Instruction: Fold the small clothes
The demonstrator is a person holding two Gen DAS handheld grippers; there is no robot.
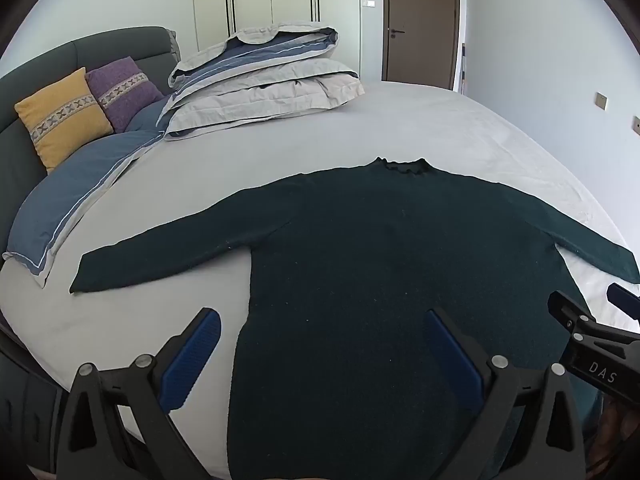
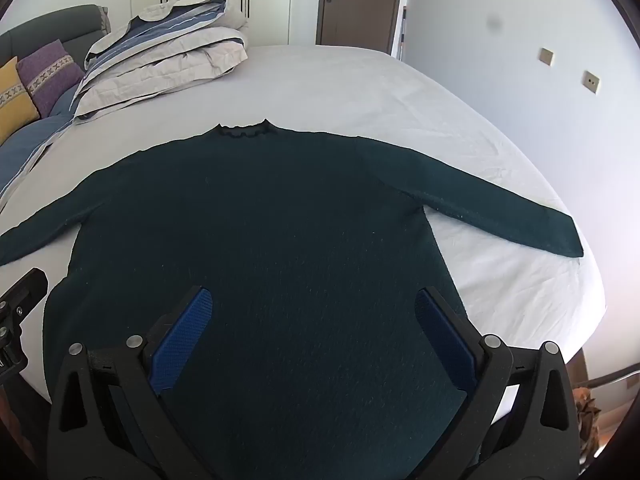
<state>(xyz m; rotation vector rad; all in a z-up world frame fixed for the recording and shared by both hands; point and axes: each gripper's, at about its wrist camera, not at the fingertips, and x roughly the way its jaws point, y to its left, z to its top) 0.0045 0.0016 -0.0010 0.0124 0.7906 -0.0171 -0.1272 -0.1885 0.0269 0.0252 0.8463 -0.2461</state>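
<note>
A dark green long-sleeved sweater (image 1: 360,248) lies flat on the bed, collar away from me, both sleeves spread out sideways; it also shows in the right wrist view (image 2: 260,208). My left gripper (image 1: 320,320) is open and empty, hovering above the sweater's lower left part, its left finger over the sheet. My right gripper (image 2: 312,300) is open and empty above the sweater's lower middle. The right gripper's body also shows at the right edge of the left wrist view (image 1: 588,332).
The bed sheet (image 1: 400,120) is light grey. Folded duvets (image 1: 260,84) are stacked at the far left, with a yellow cushion (image 1: 60,116) and a purple cushion (image 1: 124,88) against the headboard. The bed's right edge (image 2: 592,280) drops off near the wall.
</note>
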